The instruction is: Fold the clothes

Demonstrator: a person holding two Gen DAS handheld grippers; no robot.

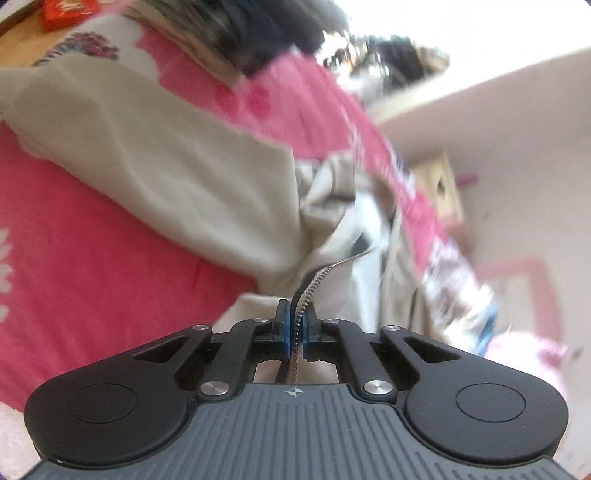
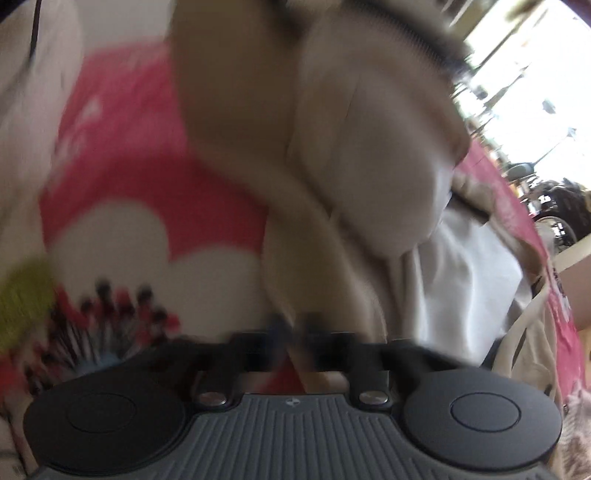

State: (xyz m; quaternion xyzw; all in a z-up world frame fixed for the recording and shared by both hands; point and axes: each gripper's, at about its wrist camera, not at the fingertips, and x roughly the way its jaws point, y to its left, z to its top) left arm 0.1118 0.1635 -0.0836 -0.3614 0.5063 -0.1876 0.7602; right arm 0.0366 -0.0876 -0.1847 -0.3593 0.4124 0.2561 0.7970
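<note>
The left gripper (image 1: 296,334) is seen with its blue-padded fingers (image 1: 283,328) pressed together on the zipper (image 1: 308,291) of a beige jacket (image 1: 177,166); the metal teeth of the zipper run between the pads and curve up and away into the cloth. From that pinch the jacket spreads outward: a broad beige panel is stretched up and to the left, while bunched folds and a pale lining (image 1: 369,229) are gathered just beyond the fingers, to the right. The jacket is laid over a pink bedspread (image 1: 92,258) printed with white and red flowers, which fills the left side of the view. A red box (image 1: 64,11) is seen at the far top left on a wooden floor, and a dark, blurred heap of things (image 1: 266,29) lies at the top edge. A pale wall and a pink frame (image 1: 532,291) are seen to the right.

In the right wrist view the picture is blurred by motion. The right gripper (image 2: 293,332) is seen with its fingers (image 2: 275,325) brought close together, and a beige fold of the jacket (image 2: 354,155) passes between them; a firm hold cannot be confirmed, though the cloth appears to be pinched. Above the fingers the jacket rises in a thick beige mass with the white lining (image 2: 469,266) at its right. The pink bedspread (image 2: 122,147) with a large white flower lies beneath, to the left. A bright window (image 2: 535,74) is seen at the upper right.
</note>
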